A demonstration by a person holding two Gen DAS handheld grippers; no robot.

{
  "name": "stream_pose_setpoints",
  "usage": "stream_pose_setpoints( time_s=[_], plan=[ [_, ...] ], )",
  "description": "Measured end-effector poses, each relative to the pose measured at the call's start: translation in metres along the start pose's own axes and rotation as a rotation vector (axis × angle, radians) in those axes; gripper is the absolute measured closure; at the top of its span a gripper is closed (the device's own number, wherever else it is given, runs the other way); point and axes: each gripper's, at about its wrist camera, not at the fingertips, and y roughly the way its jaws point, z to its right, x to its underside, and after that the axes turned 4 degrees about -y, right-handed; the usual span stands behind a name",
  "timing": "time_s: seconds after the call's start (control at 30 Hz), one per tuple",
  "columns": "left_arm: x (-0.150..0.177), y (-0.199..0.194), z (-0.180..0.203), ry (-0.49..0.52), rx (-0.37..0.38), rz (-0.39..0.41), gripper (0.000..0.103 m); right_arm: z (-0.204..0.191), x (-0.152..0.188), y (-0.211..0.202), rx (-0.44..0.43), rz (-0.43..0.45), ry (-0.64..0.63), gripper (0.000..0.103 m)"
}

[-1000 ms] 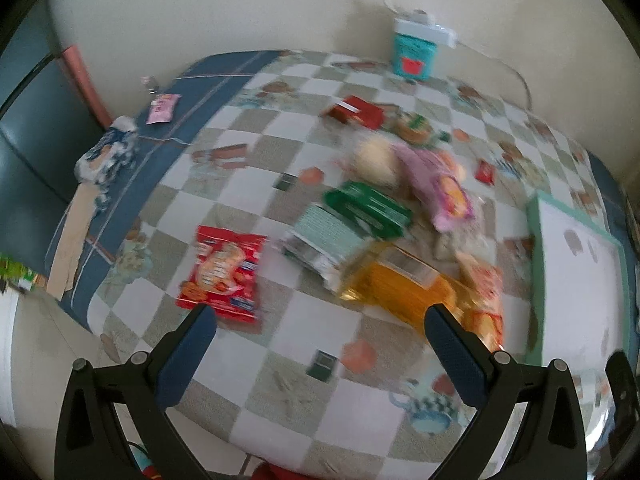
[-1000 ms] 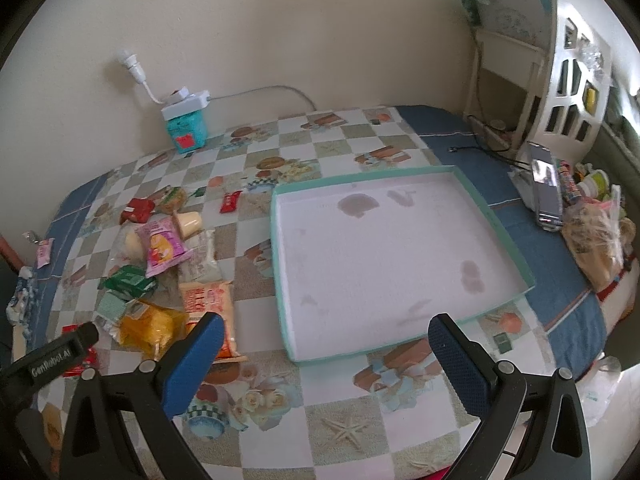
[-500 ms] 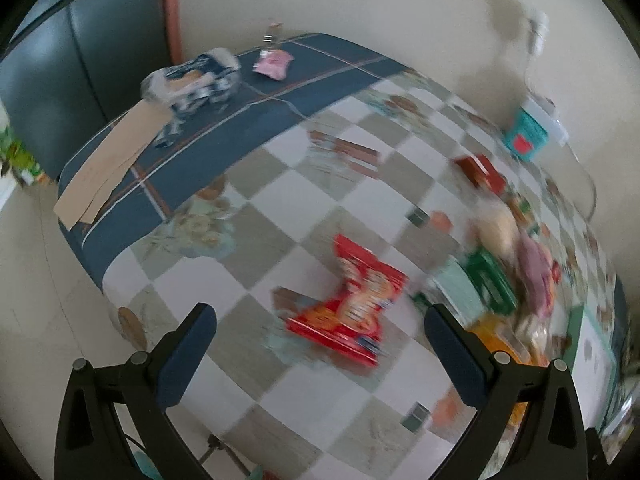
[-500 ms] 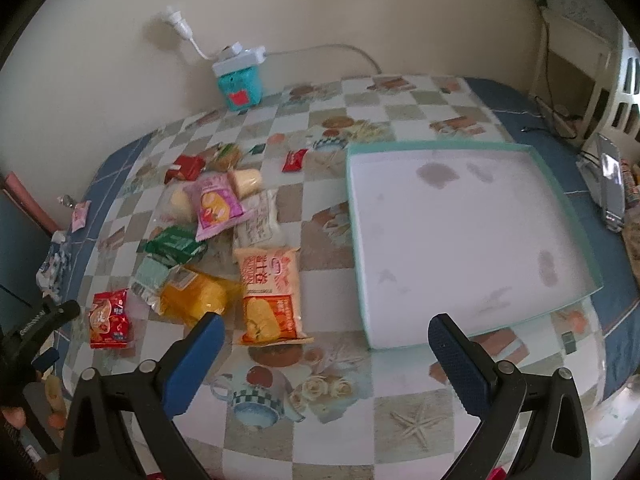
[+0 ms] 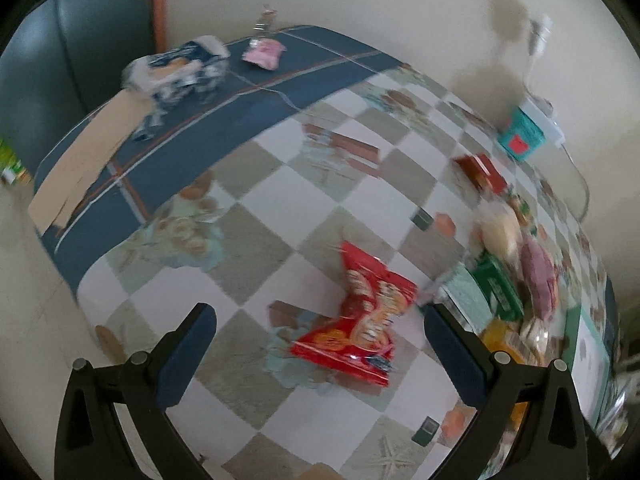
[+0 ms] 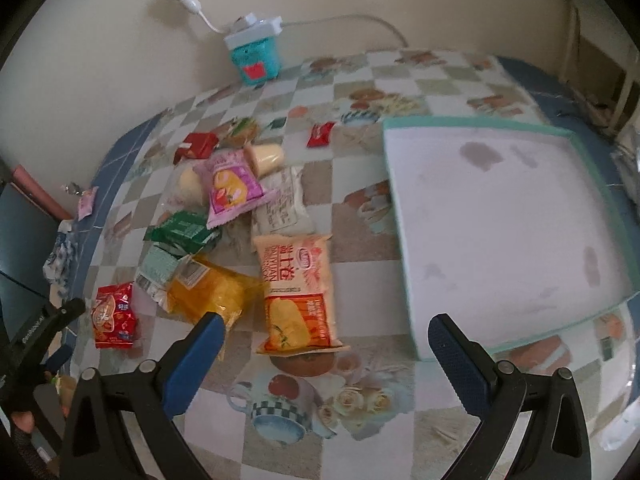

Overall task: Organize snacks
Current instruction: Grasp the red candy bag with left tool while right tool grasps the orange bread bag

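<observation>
Several snack packets lie in a heap on the checked tablecloth. A red packet [image 5: 358, 318] [image 6: 113, 316] lies apart at the heap's left. My left gripper [image 5: 320, 320] is open and empty, hovering just above and around it. An orange packet [image 6: 296, 292], a yellow packet [image 6: 212, 292], a green packet [image 6: 184, 232] and a pink packet [image 6: 230, 186] lie in the heap. My right gripper [image 6: 322, 334] is open and empty above the orange packet's near end. A white tray [image 6: 400, 184] with a teal rim lies to the right.
A teal box [image 6: 256, 56] with a white plug strip stands by the back wall. A blue-white bundle [image 5: 180, 68] and a small pink packet [image 5: 264, 52] lie on the blue cloth border. The table's near-left edge [image 5: 80, 288] is close to my left gripper.
My left gripper swung left and came down towards the red packet. My right gripper moved left from the tray towards the heap, now over the orange packet.
</observation>
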Motion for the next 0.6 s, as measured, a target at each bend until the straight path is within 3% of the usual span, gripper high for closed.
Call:
stream_pose_setpoints(
  time_s=[0.27, 0.5, 0.6],
  plan=[
    [0.004, 0.017, 0.022, 0.103, -0.007, -0.022, 0.0, 0.004, -0.005, 0.025, -0.026, -0.066, 0.025, 0.0],
    [0.006, 0.035, 0.029, 0.158, -0.072, -0.048, 0.0, 0.004, -0.005, 0.035, 0.068, -0.101, -0.006, 0.0],
    [0.006, 0.038, 0.032, 0.174, -0.094, -0.045, 0.0, -0.001, -0.004, 0.041, 0.064, -0.118, -0.034, 0.0]
  ],
)
